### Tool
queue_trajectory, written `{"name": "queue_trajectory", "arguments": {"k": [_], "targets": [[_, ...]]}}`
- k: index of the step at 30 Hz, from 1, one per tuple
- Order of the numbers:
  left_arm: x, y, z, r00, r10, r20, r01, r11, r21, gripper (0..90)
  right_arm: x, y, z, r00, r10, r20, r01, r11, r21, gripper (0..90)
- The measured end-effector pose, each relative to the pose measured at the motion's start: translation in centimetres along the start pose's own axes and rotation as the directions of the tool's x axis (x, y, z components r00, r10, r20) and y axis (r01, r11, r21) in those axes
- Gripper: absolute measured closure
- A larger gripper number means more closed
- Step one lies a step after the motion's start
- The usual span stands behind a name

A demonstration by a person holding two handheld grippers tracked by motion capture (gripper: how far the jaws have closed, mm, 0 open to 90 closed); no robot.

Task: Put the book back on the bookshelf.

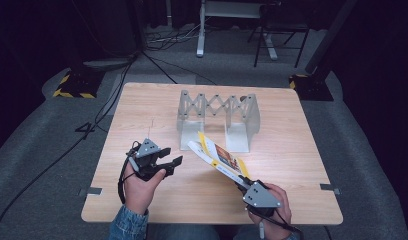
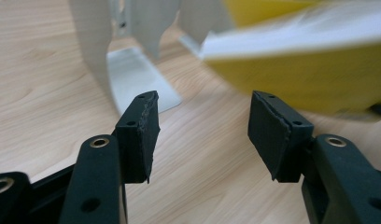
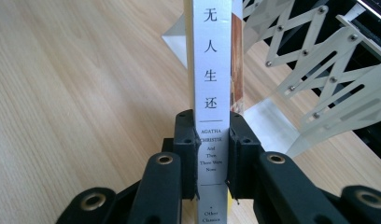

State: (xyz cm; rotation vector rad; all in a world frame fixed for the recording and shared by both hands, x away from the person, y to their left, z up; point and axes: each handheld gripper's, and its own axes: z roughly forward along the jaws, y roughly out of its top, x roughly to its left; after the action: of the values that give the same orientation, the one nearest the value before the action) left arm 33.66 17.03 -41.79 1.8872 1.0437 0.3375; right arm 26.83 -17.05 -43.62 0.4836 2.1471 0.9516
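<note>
On the light wooden tabletop stands a grey metal expanding rack with scissor-lattice links and two flat feet, set toward the far middle of the surface. The right tongs, held in the person's right hand near the front edge, are clenched on a thin paperback book with a white spine and a yellow cover; in the right gripper view the two black jaws press on either side of the spine, which carries Chinese characters and the printed name Agatha Christie. The book slants up and away from the tongs toward the rack, its far end lying just in front of the gap between the rack's feet, lifted off the wood. The left tongs, held in the left hand to the left of the book, are released, with the jaws well apart and nothing between them. In the left gripper view the pads point toward one foot of the rack and the blurred yellow cover close ahead.
</note>
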Motion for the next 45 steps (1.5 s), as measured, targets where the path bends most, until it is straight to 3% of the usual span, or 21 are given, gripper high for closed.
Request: {"name": "queue_trajectory", "arguments": {"k": [3, 8, 12, 17, 25, 29, 36, 39, 42, 45], "targets": [[0.4, -0.9, 0.4, 0.9990, 0.028, -0.036, -0.026, 0.9990, 0.037, 44.0, -0.6, 0.2, -0.5, 0.9998, 0.019, 0.009, -0.019, 1.000, -0.018, 77.1], [1.4, -2.6, 1.3, 0.9981, 0.015, -0.061, -0.009, 0.9950, 0.099, 44.0, -1.7, 0.4, -1.2, 0.9972, 0.074, 0.013, -0.073, 0.996, -0.043, 77.2], [1.9, -3.8, 2.0, 0.9960, 0.018, -0.088, -0.005, 0.9893, 0.146, 44.2, -2.6, 0.5, -1.6, 0.9936, 0.111, 0.021, -0.109, 0.992, -0.060, 77.2], [2.4, -4.7, 2.8, 0.9903, 0.059, -0.125, -0.033, 0.9795, 0.198, 43.7, -3.5, 0.7, -2.0, 0.9888, 0.147, 0.023, -0.145, 0.986, -0.087, 77.2], [3.2, -5.9, 3.4, 0.9836, 0.092, -0.155, -0.051, 0.9666, 0.251, 42.4, -4.9, 1.1, -2.5, 0.9789, 0.200, 0.043, -0.193, 0.973, -0.129, 77.2], [3.8, -6.4, 3.4, 0.9836, 0.080, -0.161, -0.035, 0.9637, 0.265, 41.8, -5.9, 1.3, -2.7, 0.9695, 0.238, 0.057, -0.228, 0.962, -0.154, 77.2], [4.2, -6.6, 3.5, 0.9835, 0.091, -0.156, -0.051, 0.9689, 0.242, 37.0, -7.6, 1.3, -2.6, 0.9420, 0.328, 0.070, -0.309, 0.930, -0.196, 77.1], [4.4, -7.0, 3.7, 0.9847, 0.085, -0.152, -0.054, 0.9785, 0.199, 34.7, -8.1, 1.5, -2.5, 0.9370, 0.337, 0.091, -0.314, 0.928, -0.202, 77.1], [4.4, -7.0, 3.8, 0.9840, 0.089, -0.154, -0.057, 0.9784, 0.199, 33.5, -8.5, 1.6, -2.2, 0.9325, 0.344, 0.109, -0.318, 0.926, -0.202, 77.1], [4.4, -7.0, 3.8, 0.9836, 0.091, -0.156, -0.059, 0.9783, 0.199, 33.4, -9.0, 1.5, -1.9, 0.9234, 0.367, 0.113, -0.338, 0.917, -0.211, 77.1]]}}
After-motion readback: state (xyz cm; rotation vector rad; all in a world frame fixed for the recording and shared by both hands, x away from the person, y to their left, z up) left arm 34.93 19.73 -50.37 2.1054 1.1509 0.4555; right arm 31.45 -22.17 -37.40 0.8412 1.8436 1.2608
